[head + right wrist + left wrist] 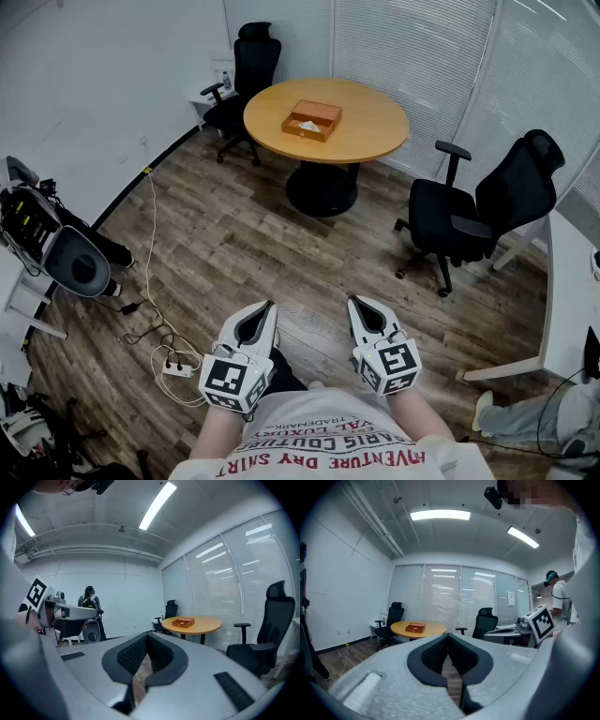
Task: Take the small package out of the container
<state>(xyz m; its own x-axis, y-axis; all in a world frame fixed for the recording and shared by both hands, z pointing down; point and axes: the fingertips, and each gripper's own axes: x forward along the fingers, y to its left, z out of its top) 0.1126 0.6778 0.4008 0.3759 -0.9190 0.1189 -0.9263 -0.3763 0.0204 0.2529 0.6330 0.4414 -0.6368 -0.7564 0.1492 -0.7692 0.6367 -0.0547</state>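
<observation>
Approach stage, basically: left gripper [266, 311] and right gripper [356, 307] were both pinched closed on nothing. The container [311, 120] sat on the round table [375, 131] well across the room, with a pale bit inside, probably the small package [307, 126]. Next move, I'd guess, called for walking over and opening up.

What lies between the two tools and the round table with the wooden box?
Only bare wood floor up to the table's base, seen in the head view.
</observation>
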